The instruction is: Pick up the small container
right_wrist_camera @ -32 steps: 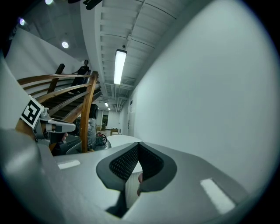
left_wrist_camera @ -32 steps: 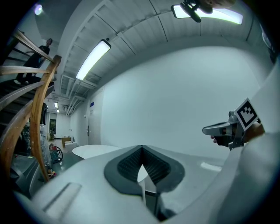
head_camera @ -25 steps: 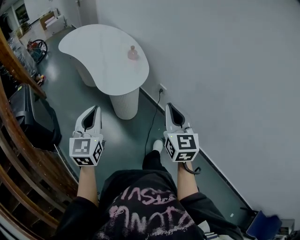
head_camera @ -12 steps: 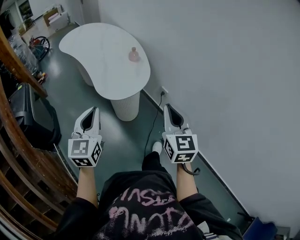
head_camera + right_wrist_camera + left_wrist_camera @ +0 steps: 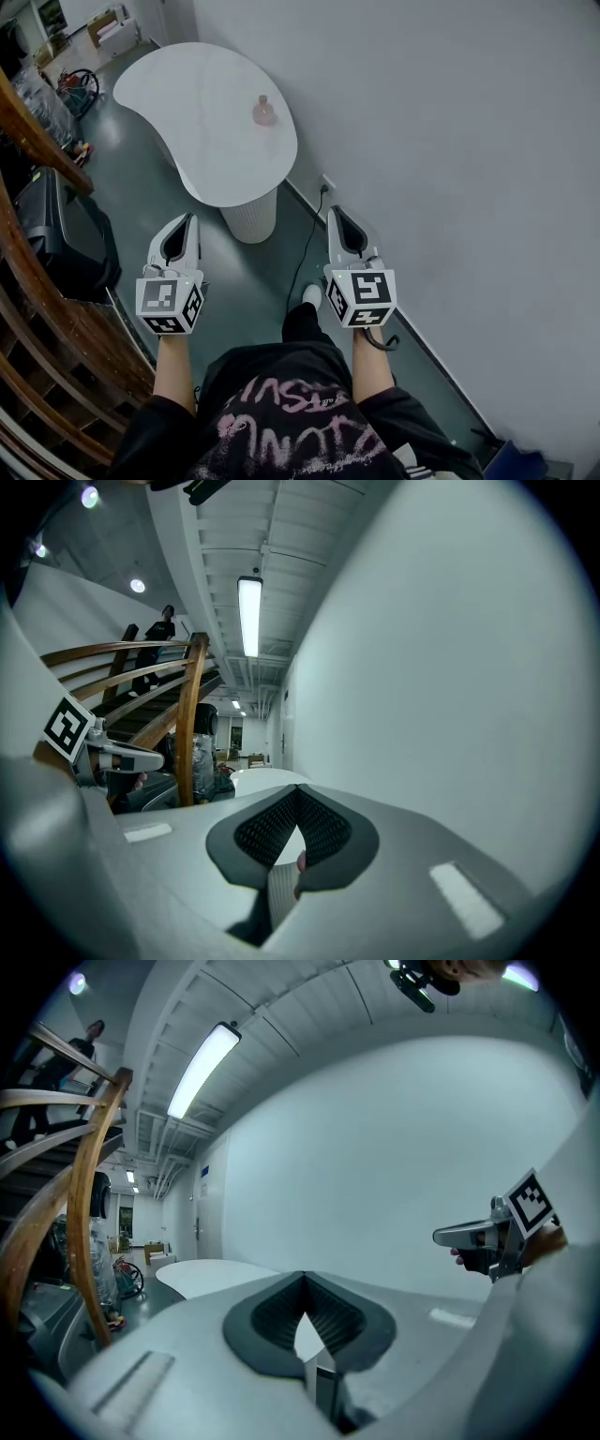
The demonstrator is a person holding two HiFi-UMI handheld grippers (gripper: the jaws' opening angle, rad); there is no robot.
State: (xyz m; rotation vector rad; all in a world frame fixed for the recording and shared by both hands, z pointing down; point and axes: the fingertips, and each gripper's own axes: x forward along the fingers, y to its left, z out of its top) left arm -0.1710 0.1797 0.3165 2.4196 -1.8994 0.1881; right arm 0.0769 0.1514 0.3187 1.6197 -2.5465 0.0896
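The small container point(image 5: 263, 111) is a pink, bottle-like thing standing near the wall side of a white kidney-shaped table point(image 5: 197, 103), far ahead of both grippers. My left gripper point(image 5: 193, 219) and right gripper point(image 5: 335, 214) are held side by side at waist height over the floor, well short of the table. Both are shut, with nothing between their jaws. In the left gripper view the jaws point(image 5: 304, 1279) point toward the table top point(image 5: 211, 1274). In the right gripper view a pink speck shows through the gap below the shut jaws point(image 5: 298, 791).
A plain grey wall point(image 5: 450, 141) runs along the right, with a socket and a cable point(image 5: 305, 246) at its foot. A curved wooden stair railing point(image 5: 37, 309) and a dark bin point(image 5: 56, 234) stand at the left. People are on the stairs point(image 5: 155, 639).
Almost nothing has moved. Both grippers stay shut and have risen slightly in the picture. The table and container have drifted a little to the left.
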